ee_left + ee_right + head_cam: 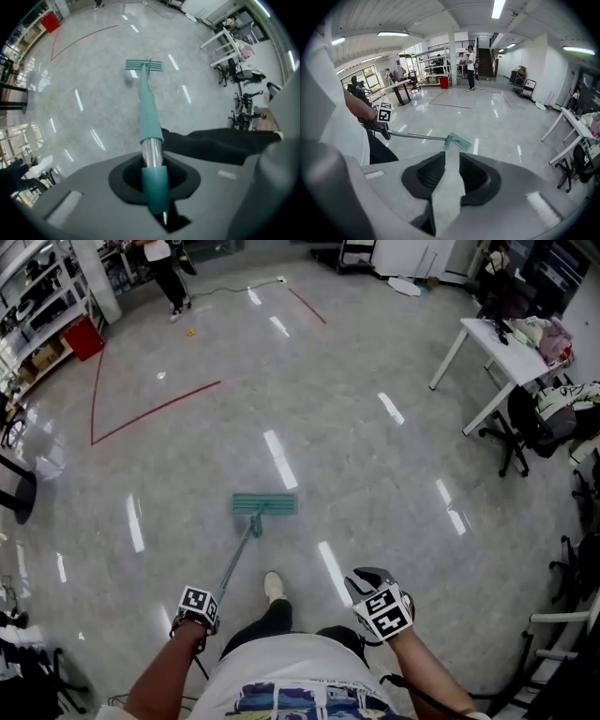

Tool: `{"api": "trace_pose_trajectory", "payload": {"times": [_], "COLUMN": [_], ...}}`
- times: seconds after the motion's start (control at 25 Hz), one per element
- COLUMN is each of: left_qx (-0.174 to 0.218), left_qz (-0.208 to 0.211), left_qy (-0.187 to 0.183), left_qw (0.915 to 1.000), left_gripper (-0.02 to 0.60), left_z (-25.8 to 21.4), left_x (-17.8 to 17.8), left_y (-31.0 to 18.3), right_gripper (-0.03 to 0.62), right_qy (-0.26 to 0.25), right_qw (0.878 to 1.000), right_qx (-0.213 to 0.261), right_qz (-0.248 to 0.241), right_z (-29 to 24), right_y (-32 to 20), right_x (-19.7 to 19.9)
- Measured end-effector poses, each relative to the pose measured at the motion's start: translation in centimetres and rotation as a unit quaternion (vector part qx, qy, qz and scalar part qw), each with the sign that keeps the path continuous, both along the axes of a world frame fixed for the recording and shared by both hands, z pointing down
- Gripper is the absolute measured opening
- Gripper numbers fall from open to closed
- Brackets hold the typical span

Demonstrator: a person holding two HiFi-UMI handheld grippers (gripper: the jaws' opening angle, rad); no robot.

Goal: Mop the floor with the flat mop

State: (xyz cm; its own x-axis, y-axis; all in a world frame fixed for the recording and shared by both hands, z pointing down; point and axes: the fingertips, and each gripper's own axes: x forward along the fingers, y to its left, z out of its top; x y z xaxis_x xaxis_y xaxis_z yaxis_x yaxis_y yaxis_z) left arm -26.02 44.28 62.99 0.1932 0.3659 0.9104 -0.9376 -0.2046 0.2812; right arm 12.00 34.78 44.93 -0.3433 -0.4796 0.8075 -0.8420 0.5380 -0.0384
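One gripper is doing the work: the left gripper is clamping the mop handle, which is running up-frame and slightly right to the head lying flat on the floor at centre, while the right gripper is hanging lower right, jaws apart, empty.

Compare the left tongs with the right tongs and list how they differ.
The left tongs are clamped on the mop handle; the right tongs stand slightly apart with nothing between them. The left tongs aim down along the handle at the floor; the right tongs aim roughly level, not downward. Both carry a marker cube.
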Motion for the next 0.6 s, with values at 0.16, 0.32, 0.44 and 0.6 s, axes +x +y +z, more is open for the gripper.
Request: {"api": "trace_pose_trajectory", "payload": {"times": [0.16,0.32,0.44,0.6], "left_qx": [0.002,-0.005,-0.006,-0.017], "left_qz": [0.036,0.037,0.027,0.015], "left_qy": [-0.004,-0.003,-0.003,-0.012], "left_qw": [0.9994,0.9993,0.9996,0.9997], "left_gripper": [0.061,0.061,0.061,0.061], "left_z": [0.4,0.6,1.2,2.3], "left_x": [-0.2,0.9,2.5,5.3], "left_y": [-6.7,-10.4,-13.6,-16.8], "right_gripper": [0.109,0.110,0.110,0.110], "right_qy": [0.004,-0.002,-0.011,-0.021], "right_qw": [1.000,0.999,0.999,0.997], "right_qx": [0.019,0.023,0.013,-0.009], "right_qz": [0.000,-0.025,-0.040,-0.074], "right_z": [-0.9,-1.6,-0.7,1.3], "right_y": [-8.2,-13.5,-17.4,-21.9], "right_x": [-1.1,-2.8,-3.1,-2.7]}}
